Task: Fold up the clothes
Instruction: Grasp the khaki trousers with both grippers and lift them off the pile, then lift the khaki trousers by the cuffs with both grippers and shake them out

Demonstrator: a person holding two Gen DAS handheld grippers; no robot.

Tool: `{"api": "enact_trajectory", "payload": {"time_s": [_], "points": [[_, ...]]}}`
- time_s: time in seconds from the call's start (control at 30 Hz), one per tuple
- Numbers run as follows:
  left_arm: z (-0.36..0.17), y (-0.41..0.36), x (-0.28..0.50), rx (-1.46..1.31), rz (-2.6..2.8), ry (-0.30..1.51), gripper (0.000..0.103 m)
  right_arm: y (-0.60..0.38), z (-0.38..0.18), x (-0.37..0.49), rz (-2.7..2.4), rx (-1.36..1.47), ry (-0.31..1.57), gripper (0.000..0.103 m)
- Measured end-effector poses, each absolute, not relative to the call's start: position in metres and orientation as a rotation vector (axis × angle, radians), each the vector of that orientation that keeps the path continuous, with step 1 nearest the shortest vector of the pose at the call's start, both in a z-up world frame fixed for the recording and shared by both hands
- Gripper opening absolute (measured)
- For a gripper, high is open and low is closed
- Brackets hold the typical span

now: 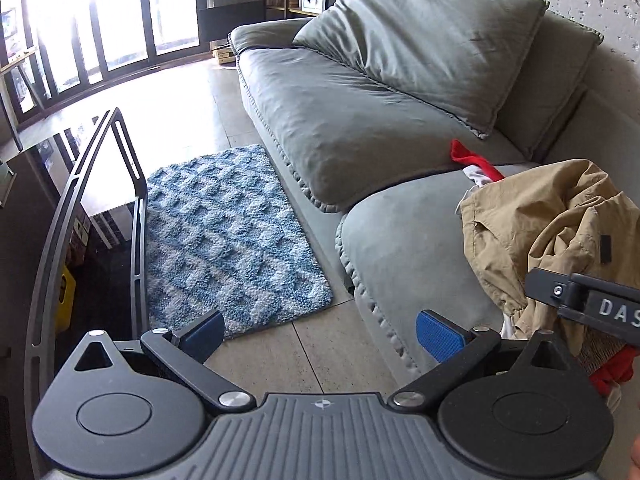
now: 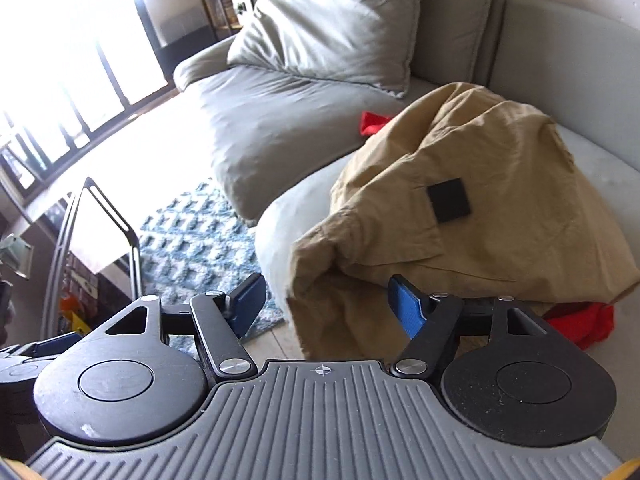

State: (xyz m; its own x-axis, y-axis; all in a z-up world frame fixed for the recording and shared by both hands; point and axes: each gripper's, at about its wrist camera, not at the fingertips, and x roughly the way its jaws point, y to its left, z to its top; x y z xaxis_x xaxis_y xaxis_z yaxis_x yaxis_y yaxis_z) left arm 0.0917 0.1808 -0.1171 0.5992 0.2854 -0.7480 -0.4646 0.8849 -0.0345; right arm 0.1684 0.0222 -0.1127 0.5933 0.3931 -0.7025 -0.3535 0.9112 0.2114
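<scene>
A crumpled tan garment (image 2: 460, 208) with a black patch tops a pile of clothes on the grey sofa seat (image 2: 304, 208); red cloth (image 2: 580, 322) shows beneath and behind it. In the left wrist view the tan garment (image 1: 552, 224) lies at the right, with red and white cloth (image 1: 474, 162) behind it. My right gripper (image 2: 328, 306) is open and empty, close to the garment's near lower edge. My left gripper (image 1: 320, 334) is open and empty above the floor, left of the pile. Part of the right gripper (image 1: 588, 304) shows in the left wrist view.
A large grey cushion (image 1: 420, 44) leans on the sofa back. A blue and white rug (image 1: 228, 236) lies on the tiled floor beside the sofa. A dark table with a metal frame (image 1: 100, 208) stands at the left. Bright windows are behind.
</scene>
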Motion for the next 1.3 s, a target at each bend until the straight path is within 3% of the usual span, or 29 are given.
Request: {"api": "enact_trajectory", "payload": {"time_s": [0.03, 0.1, 0.13, 0.17, 0.27, 0.43, 0.53, 0.67, 0.73, 0.8, 0.87, 1.03, 1.07, 1.3], "points": [[-0.118, 0.181, 0.091, -0.233, 0.441, 0.825, 0.102, 0.030, -0.117, 0.169, 0.423, 0.019, 0.829, 0.069], [-0.119, 0.179, 0.091, -0.226, 0.432, 0.832, 0.102, 0.042, -0.125, 0.173, 0.395, -0.044, 0.830, 0.053], [-0.117, 0.176, 0.090, -0.223, 0.421, 0.831, 0.102, 0.042, -0.128, 0.174, 0.388, -0.055, 0.827, 0.020], [-0.115, 0.174, 0.089, -0.221, 0.405, 0.823, 0.102, 0.035, -0.126, 0.174, 0.398, -0.029, 0.819, 0.003], [-0.106, 0.167, 0.084, -0.225, 0.350, 0.782, 0.102, 0.009, -0.109, 0.170, 0.401, 0.028, 0.743, 0.002], [-0.092, 0.122, 0.076, -0.209, 0.150, 0.725, 0.102, -0.108, -0.025, 0.151, 0.172, 0.212, 0.474, 0.002], [-0.086, 0.088, 0.071, -0.189, 0.010, 0.701, 0.102, -0.205, 0.016, 0.109, -0.027, 0.333, 0.349, 0.002], [-0.078, 0.043, 0.064, -0.162, -0.177, 0.666, 0.102, -0.305, 0.029, 0.024, -0.275, 0.403, 0.297, 0.002], [-0.074, 0.020, 0.060, -0.148, -0.269, 0.648, 0.102, -0.344, 0.025, -0.022, -0.432, 0.389, 0.293, 0.002], [-0.069, -0.002, 0.057, -0.133, -0.362, 0.628, 0.102, -0.376, 0.011, -0.049, -0.542, 0.381, 0.406, 0.005], [-0.074, -0.029, 0.056, -0.110, -0.440, 0.652, 0.102, -0.411, -0.017, -0.070, -0.592, 0.458, 0.580, 0.025], [-0.107, -0.087, 0.048, 0.006, -0.500, 0.797, 0.102, -0.439, -0.076, -0.128, -0.613, 0.633, 0.690, 0.048], [-0.114, -0.091, 0.048, 0.006, -0.489, 0.829, 0.100, -0.439, -0.084, -0.136, -0.608, 0.636, 0.699, 0.053], [-0.164, -0.106, 0.063, -0.157, -0.491, 1.045, 0.067, -0.439, -0.138, -0.142, -0.375, 0.764, 0.771, 0.054]]}}
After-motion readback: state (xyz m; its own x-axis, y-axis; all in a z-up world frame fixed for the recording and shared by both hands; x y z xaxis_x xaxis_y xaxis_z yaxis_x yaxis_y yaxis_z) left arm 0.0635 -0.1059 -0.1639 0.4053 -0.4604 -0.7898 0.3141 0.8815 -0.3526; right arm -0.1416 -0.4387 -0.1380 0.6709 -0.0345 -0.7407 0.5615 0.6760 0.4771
